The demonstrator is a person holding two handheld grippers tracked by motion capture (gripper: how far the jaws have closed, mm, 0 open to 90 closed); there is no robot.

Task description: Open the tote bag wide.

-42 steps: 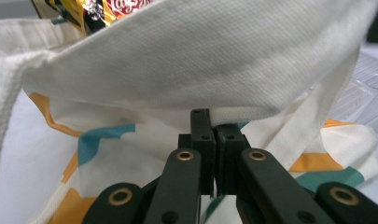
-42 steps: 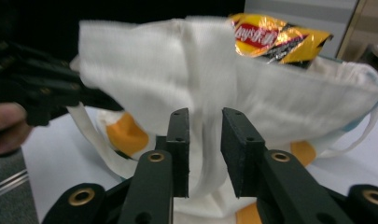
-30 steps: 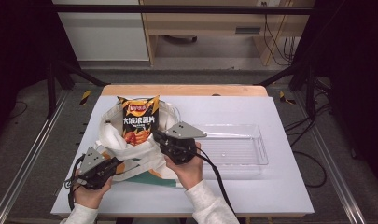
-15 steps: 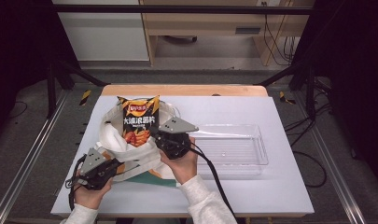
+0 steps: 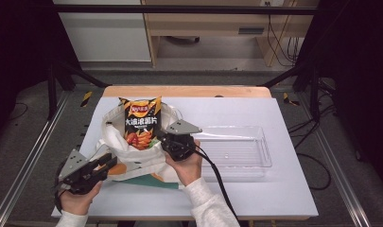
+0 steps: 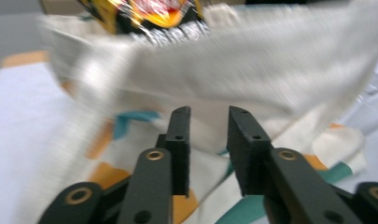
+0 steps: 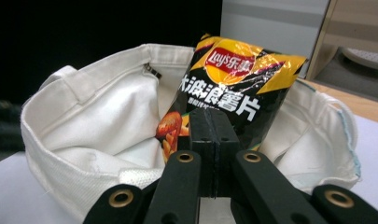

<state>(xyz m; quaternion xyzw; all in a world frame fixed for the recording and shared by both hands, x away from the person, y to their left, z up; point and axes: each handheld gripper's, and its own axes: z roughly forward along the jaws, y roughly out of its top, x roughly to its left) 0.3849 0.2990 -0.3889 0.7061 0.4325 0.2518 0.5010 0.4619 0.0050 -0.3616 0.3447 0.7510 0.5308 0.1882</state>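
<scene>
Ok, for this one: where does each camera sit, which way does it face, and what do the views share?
High view: above the person's side, looking forward and down on the table; both forearms, left gripper and right gripper show.
Left gripper view: rides the left gripper, jaws parted with nothing between, having just opened, facing the cloth bag.
Right gripper view: rides the right gripper, jaws together, facing the chip bag.
Shared: all three show the cloth bag and chip bag.

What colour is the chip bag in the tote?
Black and yellow with a red logo, chip bag; clearest in the right gripper view.
</scene>
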